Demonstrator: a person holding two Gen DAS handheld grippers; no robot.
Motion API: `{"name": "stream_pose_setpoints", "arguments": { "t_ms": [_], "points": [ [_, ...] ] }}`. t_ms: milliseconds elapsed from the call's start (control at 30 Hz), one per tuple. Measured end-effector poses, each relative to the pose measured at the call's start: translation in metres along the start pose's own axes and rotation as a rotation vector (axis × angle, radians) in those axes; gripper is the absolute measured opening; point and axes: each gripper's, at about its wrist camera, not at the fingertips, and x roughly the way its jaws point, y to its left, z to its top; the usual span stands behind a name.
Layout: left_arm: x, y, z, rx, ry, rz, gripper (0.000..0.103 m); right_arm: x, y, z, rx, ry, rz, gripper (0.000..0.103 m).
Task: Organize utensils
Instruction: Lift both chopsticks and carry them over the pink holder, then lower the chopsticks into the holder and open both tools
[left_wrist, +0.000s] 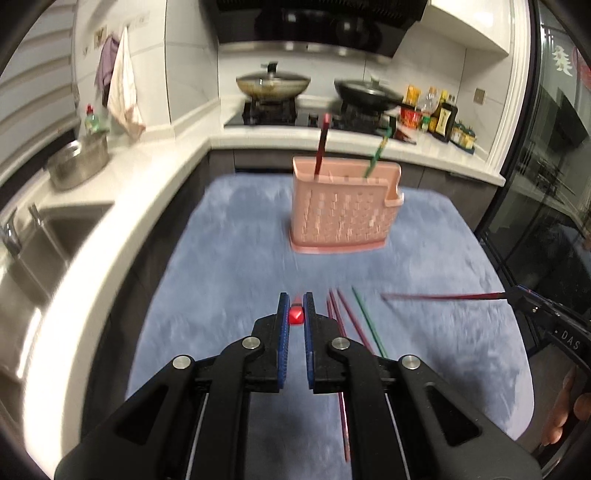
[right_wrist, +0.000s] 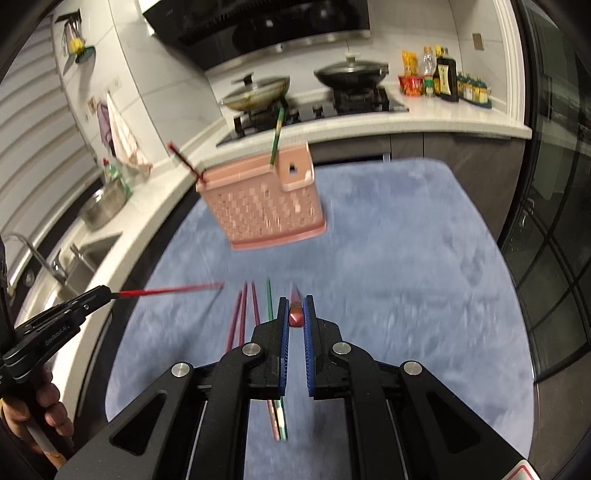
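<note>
A pink perforated utensil holder (left_wrist: 341, 210) stands on the blue mat (left_wrist: 229, 266), with a dark red chopstick (left_wrist: 322, 147) and a green chopstick (left_wrist: 376, 155) upright in it. It also shows in the right wrist view (right_wrist: 264, 206). My left gripper (left_wrist: 296, 308) is shut on a red chopstick (left_wrist: 296, 315), seen end-on; in the right wrist view that chopstick (right_wrist: 166, 291) points right. My right gripper (right_wrist: 296, 310) is shut on a dark red chopstick (right_wrist: 295, 318); in the left wrist view it (left_wrist: 439, 296) points left. Several loose chopsticks (left_wrist: 354, 325) lie on the mat.
A white L-shaped counter (left_wrist: 155, 162) holds a sink (left_wrist: 48, 240), a steel pot (left_wrist: 79, 162), a stove with two lidded pans (left_wrist: 273, 83) and bottles (left_wrist: 443, 114). A glass door (left_wrist: 546, 184) is at the right.
</note>
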Motion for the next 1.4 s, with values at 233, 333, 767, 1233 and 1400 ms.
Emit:
{"name": "stream_pose_setpoints", "arguments": {
  "t_ms": [233,333,767,1233,1400],
  "points": [
    [-0.009,0.004,0.046,-0.008,-0.077,-0.009,0.007,-0.006,0.002,0.043,0.001,-0.076,0.027,0.007],
    [-0.015,0.005,0.067,-0.010,-0.111,-0.023,0.007,-0.010,0.005,0.059,-0.004,-0.108,0.040,0.007],
    [-0.045,-0.016,0.163,0.021,-0.292,-0.073,0.007,-0.031,0.021,0.149,-0.002,-0.277,0.123,0.007],
    [-0.011,-0.026,0.244,0.007,-0.391,-0.075,0.007,0.008,0.034,0.236,0.012,-0.372,0.141,0.007],
    [0.022,-0.022,0.247,-0.002,-0.340,-0.069,0.007,0.043,0.040,0.242,-0.010,-0.337,0.117,0.007]
  ]
}}
